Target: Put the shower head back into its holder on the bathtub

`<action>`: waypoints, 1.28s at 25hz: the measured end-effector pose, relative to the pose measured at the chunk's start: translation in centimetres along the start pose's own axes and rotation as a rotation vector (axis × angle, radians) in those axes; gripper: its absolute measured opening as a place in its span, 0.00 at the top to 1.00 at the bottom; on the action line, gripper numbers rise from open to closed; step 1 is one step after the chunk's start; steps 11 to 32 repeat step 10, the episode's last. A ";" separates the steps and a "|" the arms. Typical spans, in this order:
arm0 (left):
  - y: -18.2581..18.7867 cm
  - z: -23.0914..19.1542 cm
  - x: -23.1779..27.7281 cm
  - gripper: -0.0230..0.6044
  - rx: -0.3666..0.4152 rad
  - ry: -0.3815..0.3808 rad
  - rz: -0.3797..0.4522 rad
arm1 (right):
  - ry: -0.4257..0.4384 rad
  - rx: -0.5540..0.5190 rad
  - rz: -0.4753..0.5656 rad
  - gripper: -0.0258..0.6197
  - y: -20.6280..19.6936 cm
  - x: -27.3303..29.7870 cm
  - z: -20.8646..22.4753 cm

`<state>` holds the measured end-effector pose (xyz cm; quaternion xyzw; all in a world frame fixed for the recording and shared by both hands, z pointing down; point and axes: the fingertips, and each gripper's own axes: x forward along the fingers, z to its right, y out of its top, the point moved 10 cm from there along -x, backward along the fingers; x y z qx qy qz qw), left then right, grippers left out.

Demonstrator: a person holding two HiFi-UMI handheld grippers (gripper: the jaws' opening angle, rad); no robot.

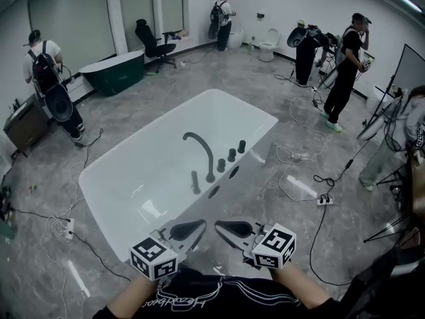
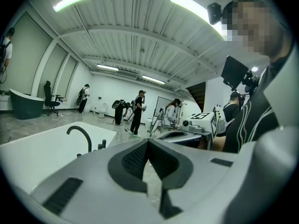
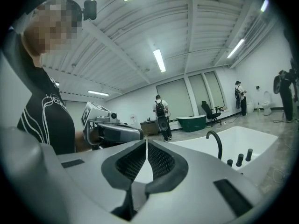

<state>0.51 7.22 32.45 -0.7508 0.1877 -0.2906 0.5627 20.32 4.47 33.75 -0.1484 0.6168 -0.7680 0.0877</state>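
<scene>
The white bathtub point(image 1: 126, 178) lies ahead of me, with a black curved spout point(image 1: 199, 153) and three black knobs point(image 1: 231, 155) on its right rim. A short dark upright piece point(image 1: 195, 181) stands beside the spout; I cannot tell whether it is the shower head. My left gripper point(image 1: 201, 224) and right gripper point(image 1: 218, 225) hover close to my chest before the tub's near end, tips turned toward each other. Both are shut and hold nothing. The left gripper view shows its shut pads point(image 2: 148, 146) and the spout point(image 2: 80, 136). The right gripper view shows its shut pads point(image 3: 146, 148) and the spout point(image 3: 216, 143).
Cables and a power strip point(image 1: 324, 200) trail over the grey floor right of the tub. Several people stand around the room, one at the left point(image 1: 50, 78), others at the back right point(image 1: 345, 72). A dark green tub point(image 1: 113, 72) and an office chair point(image 1: 156, 45) stand behind.
</scene>
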 end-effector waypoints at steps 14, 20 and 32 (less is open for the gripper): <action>-0.1 0.6 -0.7 0.96 0.004 0.009 0.001 | 0.003 -0.001 0.016 0.92 0.0 -0.1 -0.8; -0.1 0.6 -0.7 0.96 0.004 0.009 0.001 | 0.003 -0.001 0.016 0.92 0.0 -0.1 -0.8; -0.1 0.6 -0.7 0.96 0.004 0.009 0.001 | 0.003 -0.001 0.016 0.92 0.0 -0.1 -0.8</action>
